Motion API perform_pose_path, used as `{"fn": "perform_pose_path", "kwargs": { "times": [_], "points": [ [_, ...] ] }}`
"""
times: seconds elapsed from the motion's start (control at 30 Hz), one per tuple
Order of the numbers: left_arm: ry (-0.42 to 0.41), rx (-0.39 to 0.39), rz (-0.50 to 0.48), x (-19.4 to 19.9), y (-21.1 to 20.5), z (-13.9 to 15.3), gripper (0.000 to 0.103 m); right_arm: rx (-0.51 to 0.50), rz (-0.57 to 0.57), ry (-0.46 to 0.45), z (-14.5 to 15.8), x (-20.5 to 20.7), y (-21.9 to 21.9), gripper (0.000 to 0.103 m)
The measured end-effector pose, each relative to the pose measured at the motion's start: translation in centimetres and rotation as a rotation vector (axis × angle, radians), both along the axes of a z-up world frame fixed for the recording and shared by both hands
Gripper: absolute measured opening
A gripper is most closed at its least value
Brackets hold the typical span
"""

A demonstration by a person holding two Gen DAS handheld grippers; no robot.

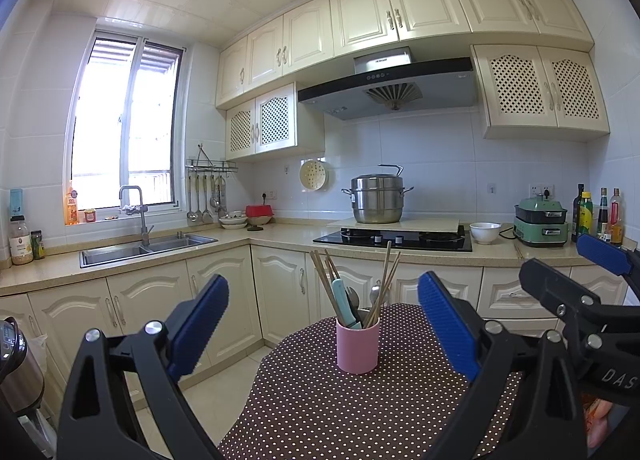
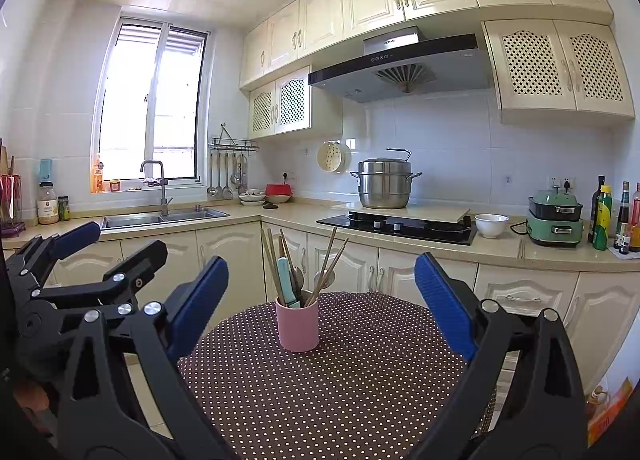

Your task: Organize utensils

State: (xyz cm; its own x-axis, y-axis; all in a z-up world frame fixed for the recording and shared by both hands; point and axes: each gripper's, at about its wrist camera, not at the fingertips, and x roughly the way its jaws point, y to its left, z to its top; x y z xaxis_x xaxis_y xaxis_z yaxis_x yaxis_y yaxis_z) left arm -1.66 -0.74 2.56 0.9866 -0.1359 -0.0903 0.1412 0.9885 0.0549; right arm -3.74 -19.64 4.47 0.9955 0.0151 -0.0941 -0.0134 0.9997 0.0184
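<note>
The left gripper (image 1: 323, 324) is held level above the near edge of the tabletop (image 1: 320, 400), which wears a dark brown cloth with white dots. Its 2 blue-padded fingers (image 1: 200, 324) are spread wide apart and hold nothing. The pink cup (image 1: 357, 346) stands upright on the cloth ahead of it, in line with the gap between the fingers yet clear of both.

The right gripper (image 2: 322, 308) is posed alongside, level and pointing the same way, its fingers (image 2: 444, 308) also spread wide and empty. In the left wrist view it shows at the right edge; in the right wrist view the left gripper shows at the left edge, the 2 close beside each other.

Inside the cup stand several wooden chopsticks (image 2: 272, 256) fanned outward, a utensil with a pale teal handle (image 2: 286, 282), and 2 metal utensils (image 1: 374, 294) whose heads rise above the rim.

Beyond the tabletop lie a steel pot (image 2: 384, 188) on the stove (image 2: 400, 228) and a sink (image 2: 164, 218) beneath the window.
</note>
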Motion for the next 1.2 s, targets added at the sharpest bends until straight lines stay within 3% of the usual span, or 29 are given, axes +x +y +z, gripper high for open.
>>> {"fn": "perform_pose_path", "kwargs": {
  "times": [0.9, 1.2],
  "points": [
    [0.005, 0.001, 0.006, 0.2, 0.4, 0.1, 0.094, 0.0, 0.008, 0.01, 0.2, 0.4, -0.2, 0.093],
    [0.017, 0.009, 0.018, 2.1, 0.1, -0.2, 0.094, 0.002, 0.019, 0.026, -0.3, 2.3, -0.5, 0.093]
  ]
}}
